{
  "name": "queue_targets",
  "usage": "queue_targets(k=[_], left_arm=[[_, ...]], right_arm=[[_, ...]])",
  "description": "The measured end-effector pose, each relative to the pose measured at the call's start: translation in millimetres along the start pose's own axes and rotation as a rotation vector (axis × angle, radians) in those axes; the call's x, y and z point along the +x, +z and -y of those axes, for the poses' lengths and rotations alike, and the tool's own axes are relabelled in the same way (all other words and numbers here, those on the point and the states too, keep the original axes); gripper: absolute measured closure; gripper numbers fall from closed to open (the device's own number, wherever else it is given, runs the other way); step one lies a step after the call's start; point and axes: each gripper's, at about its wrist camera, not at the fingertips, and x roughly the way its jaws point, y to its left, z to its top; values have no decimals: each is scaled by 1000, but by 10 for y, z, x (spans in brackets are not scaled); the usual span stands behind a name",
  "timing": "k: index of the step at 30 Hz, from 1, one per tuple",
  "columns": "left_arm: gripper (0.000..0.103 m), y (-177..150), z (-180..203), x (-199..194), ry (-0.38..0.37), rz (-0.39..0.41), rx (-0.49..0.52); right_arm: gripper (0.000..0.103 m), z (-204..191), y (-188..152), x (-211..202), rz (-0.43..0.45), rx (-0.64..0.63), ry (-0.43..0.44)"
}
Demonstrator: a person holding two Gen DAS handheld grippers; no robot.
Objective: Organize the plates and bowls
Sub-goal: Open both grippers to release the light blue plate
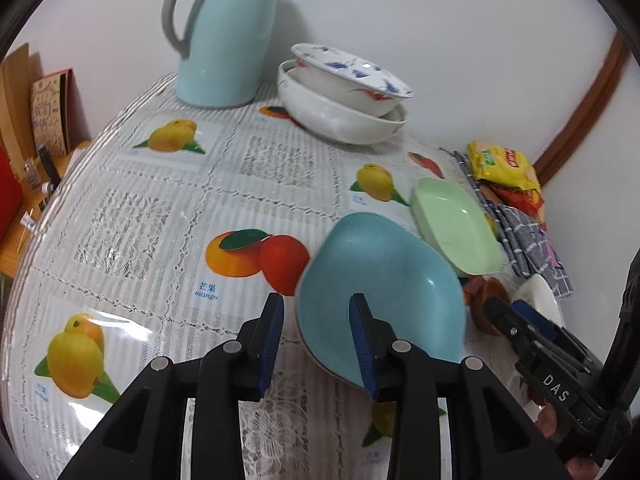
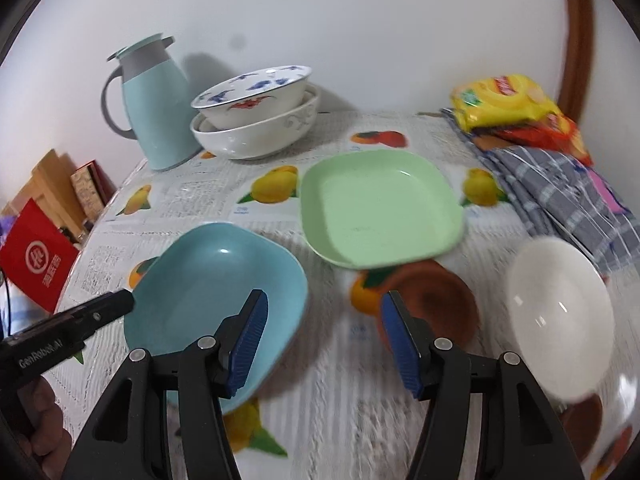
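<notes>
A blue square plate [image 1: 380, 292] lies tilted on the table, its near rim between the fingers of my left gripper [image 1: 316, 340], which is open. It also shows in the right wrist view [image 2: 216, 292]. A green square plate [image 2: 380, 208] lies beyond it, also in the left wrist view [image 1: 456, 224]. A white bowl [image 2: 560, 316] sits at the right. A brown saucer [image 2: 436, 304] lies under the green plate's near edge. Two stacked white bowls [image 2: 256, 116] stand at the back. My right gripper [image 2: 324, 344] is open and empty above the table.
A light blue thermos jug [image 1: 228, 36] stands at the back left. Yellow snack packets [image 2: 512, 108] and a grey checked cloth [image 2: 560, 196] lie along the right edge. The fruit-print tablecloth [image 1: 160, 220] covers the table. Boxes [image 1: 48, 120] stand beyond its left edge.
</notes>
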Motion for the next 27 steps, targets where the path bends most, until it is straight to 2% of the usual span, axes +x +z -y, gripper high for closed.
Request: queue_targets(k=[2,7,13,15,20,23,27], left_arm=[[62,-5,41,-65,-2,3,26],[54,25,159,-275,-2,32,120],[54,125,312,-470,38,88,214],[54,147,352,-509,30,95,239],[54,169,460,-438,-40,41,267],[54,162,578,-325,-48,-12,292],[54,150,730,-284,-55,-19,326]], right_arm=[[44,39,-65,-113,3,29,-29],[44,132,-195,-419,45,84,-62],[44,248,-262,-784,88,153,-101],[43,290,-289,-891,100,173,-108],[43,367,-349,-1113,123,191,-182],[43,452,-387,-1205,131,210,-204],[43,594,-420,-1289,143,260,-210]])
